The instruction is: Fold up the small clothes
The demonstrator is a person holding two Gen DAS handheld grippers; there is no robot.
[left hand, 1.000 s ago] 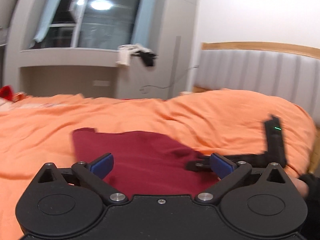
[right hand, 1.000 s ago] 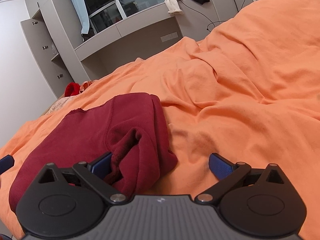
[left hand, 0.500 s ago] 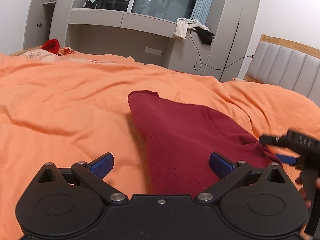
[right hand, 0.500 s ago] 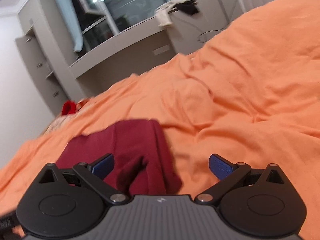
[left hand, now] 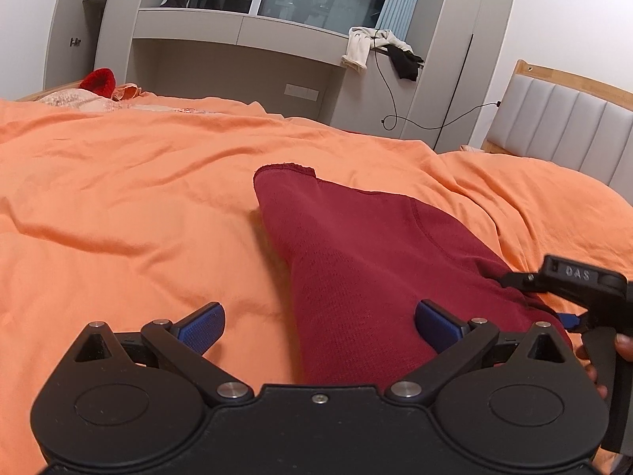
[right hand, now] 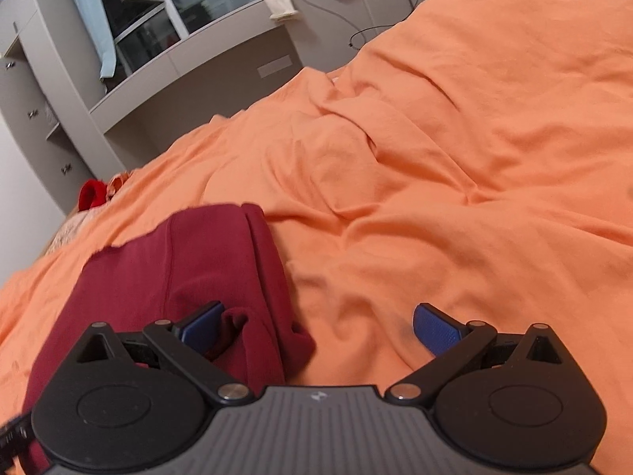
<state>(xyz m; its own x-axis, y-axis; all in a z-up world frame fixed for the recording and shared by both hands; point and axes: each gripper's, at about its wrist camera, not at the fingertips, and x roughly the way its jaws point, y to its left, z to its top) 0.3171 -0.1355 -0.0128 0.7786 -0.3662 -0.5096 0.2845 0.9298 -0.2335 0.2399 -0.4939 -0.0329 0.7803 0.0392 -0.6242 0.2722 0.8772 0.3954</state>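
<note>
So far you have the dark red garment (left hand: 356,261) lying on the orange bed cover (left hand: 130,198), and it looks partly folded: from the left wrist view it reads as a long, narrow strip running away from you, with a raw-edged end at the far tip and a stitched seam curving across its right half. From the right wrist view its right edge is doubled over into a thick roll, and the near corner is bunched rather than flat. Your left tool (left hand: 318,316) has its blue pads spread wide, straddling the near end of the strip and holding nothing. Your right tool (right hand: 316,322) is likewise spread wide and empty; its left pad sits against the bunched corner, its right pad over bare cover. In the left view you can see that right tool (left hand: 569,281) just beside the garment's right edge. My judgement is that the lengthwise folds are done and at least one crosswise fold is left, along with smoothing that lumpy corner. Further off, a bright red item (left hand: 99,81) lies near the far edge of the bed; it may be another piece waiting, though I cannot tell what it is.
</note>
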